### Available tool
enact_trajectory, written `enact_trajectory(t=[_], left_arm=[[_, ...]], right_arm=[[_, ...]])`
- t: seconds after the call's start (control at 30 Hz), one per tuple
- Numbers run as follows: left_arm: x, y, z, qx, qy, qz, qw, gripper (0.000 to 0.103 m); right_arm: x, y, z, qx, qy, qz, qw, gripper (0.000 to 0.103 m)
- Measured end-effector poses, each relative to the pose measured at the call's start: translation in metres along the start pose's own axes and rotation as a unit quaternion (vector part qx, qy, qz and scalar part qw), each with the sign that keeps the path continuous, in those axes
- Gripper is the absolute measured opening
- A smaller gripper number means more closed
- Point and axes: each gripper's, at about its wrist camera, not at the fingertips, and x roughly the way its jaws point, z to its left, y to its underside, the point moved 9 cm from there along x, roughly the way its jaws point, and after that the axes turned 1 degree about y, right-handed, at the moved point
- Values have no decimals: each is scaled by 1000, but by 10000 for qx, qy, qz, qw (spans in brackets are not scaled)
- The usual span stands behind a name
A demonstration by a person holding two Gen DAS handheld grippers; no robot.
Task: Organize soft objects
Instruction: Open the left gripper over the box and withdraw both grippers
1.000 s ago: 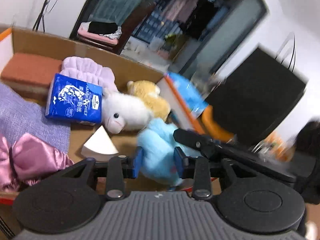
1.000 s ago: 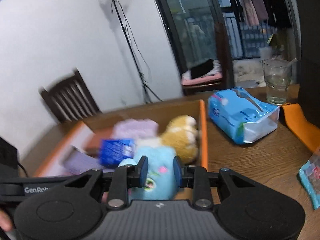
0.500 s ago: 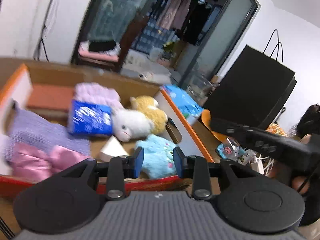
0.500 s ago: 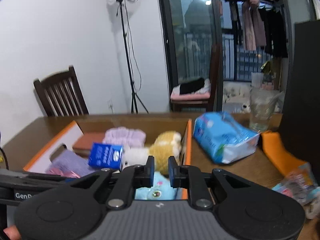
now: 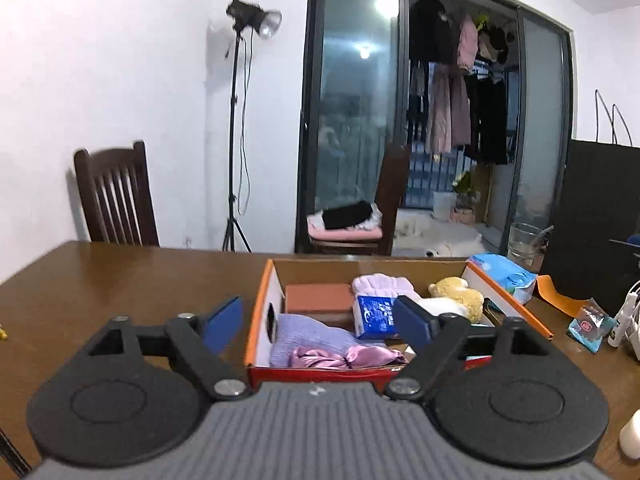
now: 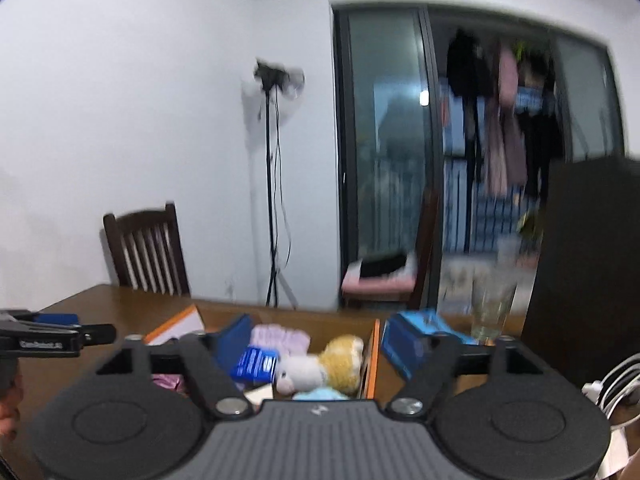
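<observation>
Tongs of both hands stood spread wide and gripped nothing. The left tongs [image 5: 318, 322] were held level above the wooden surface [image 5: 120, 280], short of the cardboard box [image 5: 258, 312], their blue pads [image 5: 222, 324] framing its near end. The right tongs [image 6: 316, 344] were held higher and further back, aimed over the same box [image 6: 374, 356]; the left device [image 6: 48, 340] showed at the left edge of the right wrist view.

Soft objects lay inside the box: a lilac cloth [image 5: 308, 336], a pink satin bow [image 5: 340, 358], a blue tissue pack [image 5: 374, 316], a pale purple headband [image 5: 380, 284], a white plush [image 6: 300, 372] and a yellow plush [image 5: 456, 290]. A light blue plush [image 6: 320, 394] was mostly hidden behind the right device's body. The right wrist view was motion-blurred, so the glass [image 6: 490, 312] and the blue wipes packet [image 6: 416, 336] beside the box were hard to make out. The left view's right tong covered part of the box interior.
</observation>
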Motion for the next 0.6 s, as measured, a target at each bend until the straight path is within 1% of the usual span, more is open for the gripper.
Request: enact_trajectory(t=[0.07,0.2,0.4,0.5,0.6], left_arm=[[-10,-1,2,-55,0,-85,9999,88],[-29,-2,3,-42,3,-238,9997,89],[-61,1,3,-56,15,-402,9992,92],[-86,10,3,-101,79,-458,9989,96],[-116,30,1,-201,228,-483,9984,98]], right_arm=[[-6,2,9,-63,-19,-70,10000,80],[-14,4,20,-2,-41,-62,10000,80],[-41,4,25,104,-40,-122,9999,81],[-64,10,26,179,-39,-132,9997,81],[-95,24,30,173,-178,-102,9996,81]])
